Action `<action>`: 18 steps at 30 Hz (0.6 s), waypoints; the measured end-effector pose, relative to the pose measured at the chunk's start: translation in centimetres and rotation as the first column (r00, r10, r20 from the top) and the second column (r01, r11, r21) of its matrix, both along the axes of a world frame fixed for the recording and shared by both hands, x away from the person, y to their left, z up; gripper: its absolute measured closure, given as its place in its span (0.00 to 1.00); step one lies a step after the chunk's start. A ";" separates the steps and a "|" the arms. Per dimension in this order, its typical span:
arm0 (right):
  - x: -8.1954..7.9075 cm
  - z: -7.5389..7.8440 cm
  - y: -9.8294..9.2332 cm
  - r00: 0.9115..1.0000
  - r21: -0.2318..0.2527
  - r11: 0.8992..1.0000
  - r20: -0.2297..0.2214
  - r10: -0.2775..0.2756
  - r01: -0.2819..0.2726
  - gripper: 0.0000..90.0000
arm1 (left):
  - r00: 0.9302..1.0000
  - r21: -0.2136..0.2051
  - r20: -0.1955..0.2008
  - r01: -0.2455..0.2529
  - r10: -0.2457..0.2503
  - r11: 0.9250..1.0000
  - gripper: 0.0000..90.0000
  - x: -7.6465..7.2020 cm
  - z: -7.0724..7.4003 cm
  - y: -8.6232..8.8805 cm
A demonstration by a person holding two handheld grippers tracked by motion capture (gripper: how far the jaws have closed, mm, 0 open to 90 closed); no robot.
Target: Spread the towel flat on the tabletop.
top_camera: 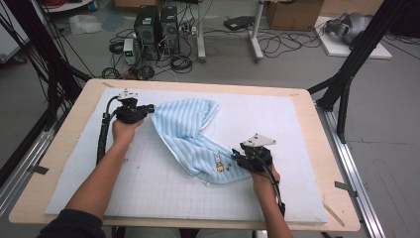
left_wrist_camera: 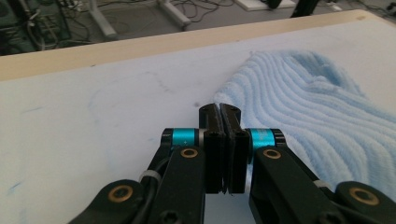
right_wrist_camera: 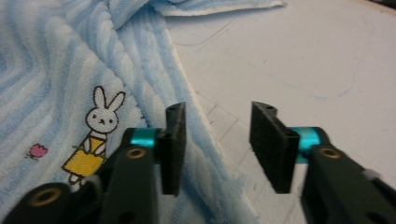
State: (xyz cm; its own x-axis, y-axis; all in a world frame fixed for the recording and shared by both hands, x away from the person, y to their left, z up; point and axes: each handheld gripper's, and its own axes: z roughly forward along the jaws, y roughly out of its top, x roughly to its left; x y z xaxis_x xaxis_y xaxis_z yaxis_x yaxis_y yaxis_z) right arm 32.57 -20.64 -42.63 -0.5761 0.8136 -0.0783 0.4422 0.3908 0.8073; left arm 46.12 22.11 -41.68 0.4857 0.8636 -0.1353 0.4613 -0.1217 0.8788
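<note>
A light blue striped towel (top_camera: 188, 134) lies crumpled across the middle of the white gridded mat (top_camera: 148, 193). My left gripper (top_camera: 148, 110) is at the towel's far left corner. In the left gripper view its jaws (left_wrist_camera: 219, 112) are pressed together with the towel's (left_wrist_camera: 317, 107) corner at their tips. My right gripper (top_camera: 235, 154) hovers at the towel's near right end, beside a printed rabbit (top_camera: 219, 165). In the right gripper view the right gripper (right_wrist_camera: 218, 109) is open and straddles the towel's (right_wrist_camera: 56, 56) edge, with the rabbit (right_wrist_camera: 95, 135) to its left and nothing pinched.
The mat covers most of a pale wooden table (top_camera: 64, 148). Black frame posts (top_camera: 346, 74) stand at the table's right and left sides. Computer towers (top_camera: 156, 29) and cables sit on the floor beyond the far edge.
</note>
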 end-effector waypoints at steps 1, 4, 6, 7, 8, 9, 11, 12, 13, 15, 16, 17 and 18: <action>0.0 0.0 0.0 1.000 -0.002 1.000 0.005 -0.003 0.003 0.72 | 1.000 0.008 -0.002 -0.010 0.010 1.000 0.98 -0.1 -0.1 0.4; 0.4 -0.1 -0.2 1.000 0.002 1.000 0.004 -0.016 0.016 0.74 | 0.998 0.027 -0.016 -0.055 0.056 0.998 0.98 -0.5 -1.0 2.0; 0.5 -0.2 -0.2 1.000 0.009 1.000 0.002 -0.017 0.017 0.74 | 0.997 0.050 -0.044 -0.065 0.068 0.997 0.98 -0.7 -1.4 2.8; 0.5 -0.2 -0.2 1.000 0.013 1.000 0.002 -0.020 0.020 0.75 | 0.996 0.051 -0.043 -0.071 0.073 0.996 0.98 -0.8 -1.5 3.1; 0.6 -0.2 -0.2 1.000 0.015 1.000 0.002 -0.019 0.019 0.75 | 0.996 0.043 -0.031 -0.082 0.083 0.996 0.97 -1.0 -1.7 3.4; 1.0 -0.2 -0.1 1.000 0.034 0.999 -0.007 -0.016 0.016 0.75 | 0.996 0.035 -0.033 -0.083 0.085 0.996 0.94 -1.2 -1.8 3.6; 1.2 -0.2 0.1 1.000 0.040 0.999 -0.010 -0.013 0.014 0.75 | 0.996 0.014 -0.040 -0.080 0.081 0.997 0.77 -1.5 -2.0 3.8; 1.5 -0.2 0.3 1.000 0.036 0.999 -0.012 -0.006 0.006 0.75 | 0.996 0.008 -0.038 -0.076 0.076 0.997 0.77 -1.7 -2.0 3.8; 2.4 -0.1 1.0 1.000 0.027 1.000 -0.026 0.015 -0.014 0.75 | 0.997 0.010 -0.038 -0.070 0.070 0.998 0.67 -1.9 -2.0 3.7; 3.4 -0.2 2.1 0.998 0.025 0.999 -0.046 0.034 -0.033 0.76 | 0.997 0.003 -0.049 -0.057 0.057 0.998 0.55 -2.2 -1.8 3.4; 3.8 -0.3 2.5 0.998 0.026 0.999 -0.051 0.044 -0.042 0.76 | 0.997 0.003 -0.049 -0.057 0.057 0.998 0.54 -2.2 -1.8 3.4; 4.5 -0.6 3.4 0.996 0.027 0.998 -0.069 0.061 -0.060 0.76 | 0.998 0.009 -0.032 -0.048 0.049 0.999 0.54 -2.5 -1.9 3.1; 4.5 -0.6 3.4 0.996 0.027 0.998 -0.069 0.061 -0.060 0.76 | 0.999 0.011 -0.030 -0.042 0.042 0.999 0.54 -2.7 -1.9 3.0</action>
State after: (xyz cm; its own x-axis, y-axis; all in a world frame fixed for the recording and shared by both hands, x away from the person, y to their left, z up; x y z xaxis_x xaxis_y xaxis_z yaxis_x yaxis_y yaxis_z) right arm 37.02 -17.27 -43.19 -0.6277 0.7783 -0.0167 0.4737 0.3989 0.7852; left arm 43.44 25.14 -43.57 0.4449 0.8845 -0.1402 0.4923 -0.1107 0.8634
